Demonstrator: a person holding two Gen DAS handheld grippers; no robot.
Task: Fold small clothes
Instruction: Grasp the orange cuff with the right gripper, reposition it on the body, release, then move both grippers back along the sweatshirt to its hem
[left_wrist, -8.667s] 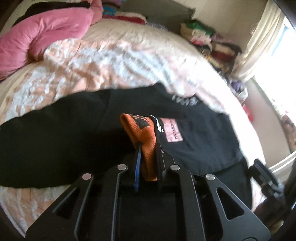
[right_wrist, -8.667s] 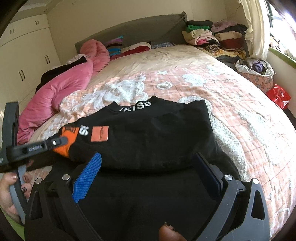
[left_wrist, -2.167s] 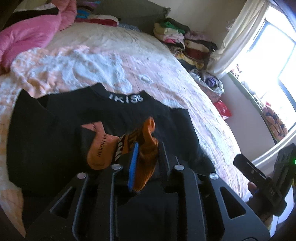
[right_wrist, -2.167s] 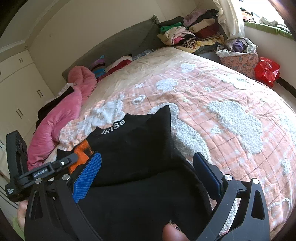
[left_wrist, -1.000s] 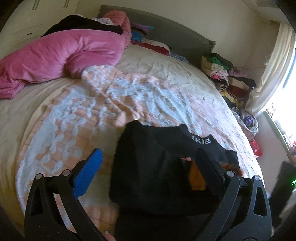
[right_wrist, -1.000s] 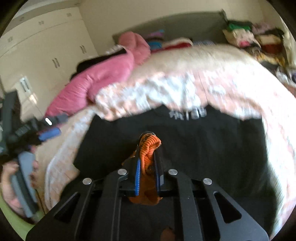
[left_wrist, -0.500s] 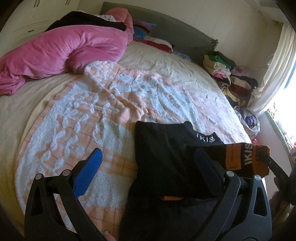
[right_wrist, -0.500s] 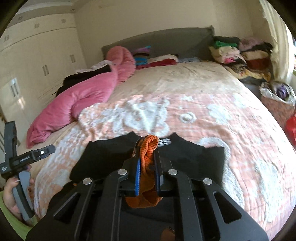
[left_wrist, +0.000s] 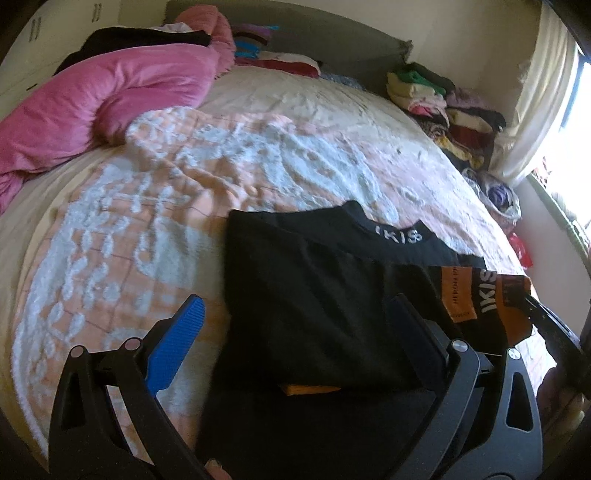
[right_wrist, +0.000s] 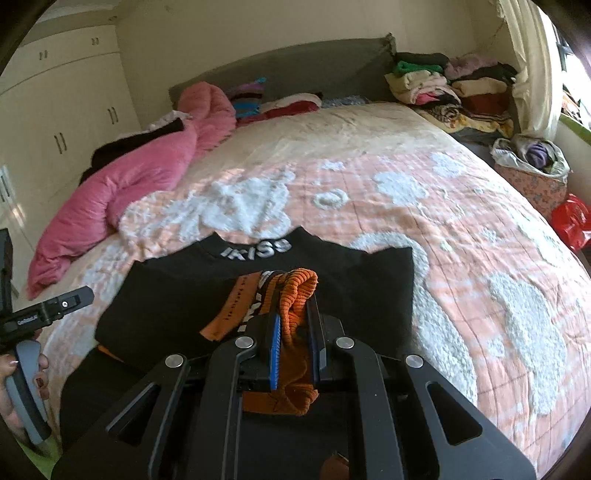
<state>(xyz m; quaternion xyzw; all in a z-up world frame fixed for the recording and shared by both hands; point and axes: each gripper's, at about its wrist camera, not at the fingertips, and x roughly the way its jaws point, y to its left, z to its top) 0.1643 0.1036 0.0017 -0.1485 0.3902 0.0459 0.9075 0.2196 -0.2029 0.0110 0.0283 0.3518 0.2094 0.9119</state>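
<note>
Left wrist view: the left gripper hangs with jaws apart and empty above the black sweatshirt, which lies part-folded on the quilted bed; seconds earlier these jaws clutched the orange cuff, now stretched out to the sweatshirt's right edge

Right wrist view: the right gripper is clamped on the orange cuff, a handover that appears to leave the sleeve ready to be drawn across the body; the pink duvet lies bunched well apart near the headboard, and the sleeve's own crease is hard to make out
</note>
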